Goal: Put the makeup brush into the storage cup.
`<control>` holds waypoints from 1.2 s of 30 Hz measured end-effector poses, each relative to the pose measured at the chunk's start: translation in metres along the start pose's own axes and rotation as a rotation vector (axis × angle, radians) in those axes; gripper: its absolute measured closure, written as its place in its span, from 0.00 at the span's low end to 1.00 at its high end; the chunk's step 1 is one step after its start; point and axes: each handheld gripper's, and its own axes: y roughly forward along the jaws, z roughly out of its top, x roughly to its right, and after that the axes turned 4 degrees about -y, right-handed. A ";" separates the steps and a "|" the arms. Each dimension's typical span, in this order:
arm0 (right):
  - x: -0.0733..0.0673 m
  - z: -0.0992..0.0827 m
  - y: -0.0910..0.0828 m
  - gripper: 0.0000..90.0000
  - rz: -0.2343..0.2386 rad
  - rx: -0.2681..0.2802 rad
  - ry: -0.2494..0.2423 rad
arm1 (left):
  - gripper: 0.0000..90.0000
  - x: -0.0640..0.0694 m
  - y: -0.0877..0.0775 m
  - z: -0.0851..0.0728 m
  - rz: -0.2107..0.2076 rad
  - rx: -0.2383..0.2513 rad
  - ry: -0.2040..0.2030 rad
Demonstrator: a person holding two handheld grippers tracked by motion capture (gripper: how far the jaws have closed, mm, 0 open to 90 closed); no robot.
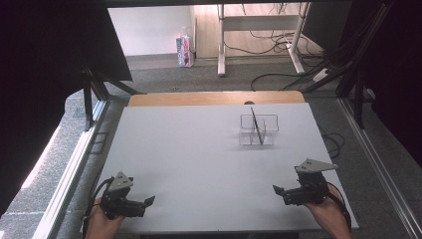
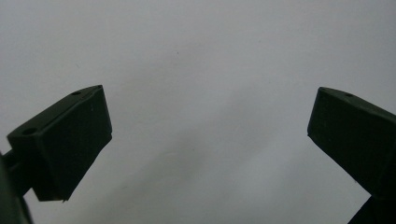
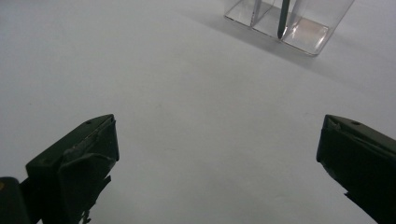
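Observation:
A clear plastic organiser [image 1: 258,130] with compartments stands right of centre on the white table top [image 1: 199,154]. A dark pen [image 1: 255,124] leans upright inside it. In the right gripper view the organiser [image 3: 299,23] sits at the top, with the pen's tip [image 3: 281,21] in one compartment. My left gripper [image 1: 148,201] rests open at the near left corner, held by a hand, nothing between its jaws. My right gripper [image 1: 276,190] is open at the near right, well short of the organiser. Both gripper views show wide-apart jaws over bare table: left [image 2: 210,116], right [image 3: 217,144].
A wooden strip [image 1: 214,98] edges the table's far side. Beyond it are grey carpet, a desk frame [image 1: 259,35] with loose cables and a small pink carton [image 1: 184,51]. Black stand legs [image 1: 94,94] and metal rails [image 1: 74,164] flank the table.

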 end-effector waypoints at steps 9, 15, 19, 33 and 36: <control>0.004 -0.009 -0.007 0.00 -0.027 -0.008 0.013 | 0.00 0.001 0.000 0.000 -0.002 -0.002 0.002; 0.006 -0.016 -0.012 0.00 -0.053 -0.021 0.015 | 0.00 0.001 0.001 0.000 -0.002 -0.005 0.006; 0.007 -0.021 -0.015 0.00 -0.068 -0.027 0.018 | 0.00 0.001 0.001 0.000 -0.002 -0.004 0.006; 0.012 -0.037 -0.026 0.00 -0.093 -0.039 0.050 | 0.00 0.001 0.001 0.000 0.001 -0.007 0.009; 0.014 -0.040 -0.029 0.00 -0.100 -0.039 0.055 | 0.00 0.001 0.001 0.000 -0.001 -0.008 0.009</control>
